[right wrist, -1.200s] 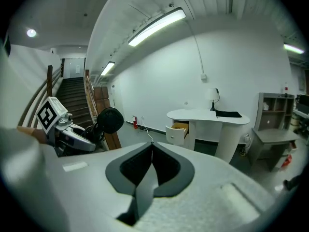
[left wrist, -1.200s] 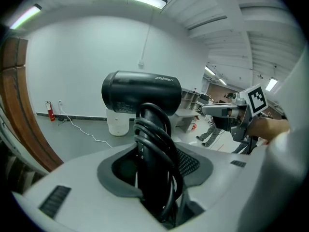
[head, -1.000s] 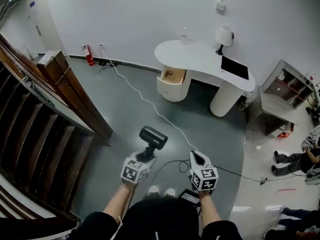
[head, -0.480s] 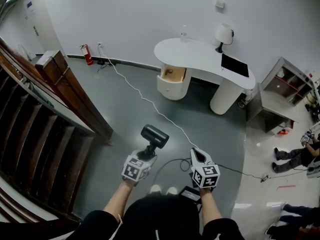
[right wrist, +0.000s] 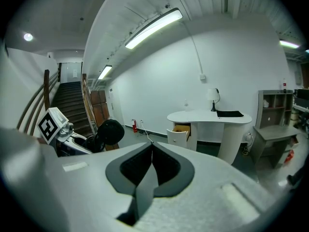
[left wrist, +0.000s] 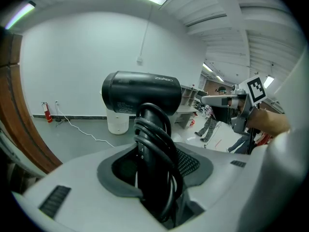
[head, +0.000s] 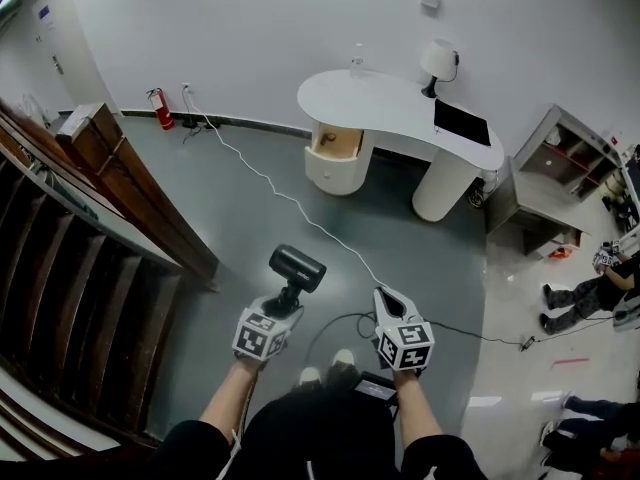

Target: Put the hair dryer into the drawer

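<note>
1. My left gripper [head: 283,306] is out in front of me at low left, forearm [head: 226,406] reaching forward, its marker cube facing up toward my head.
2. Its jaws [left wrist: 154,182] are clamped on the handle of the hair dryer [head: 297,268], with the black cord [left wrist: 161,149] looped against the handle and caught in the same grip.
3. The hair dryer [left wrist: 141,94] stands upright above the jaws, its black barrel lying crosswise at the top.
4. My right gripper [head: 390,306] is level with the left and apart from it on the right, forearm [head: 412,413] straight ahead, tips pointing away from me.
5. Its jaws [right wrist: 150,166] are pressed together with nothing between them.
6. In the right gripper view, the dryer and the left gripper show at the left.
7. The drawer [head: 337,143] is far ahead, pulled open from the white pedestal under the left end of the curved desk [head: 390,103], well apart from both grippers.
8. A white cable [head: 290,203] runs across the grey floor from the far wall toward me.
9. A wooden staircase [head: 70,258] is on my left.
</note>
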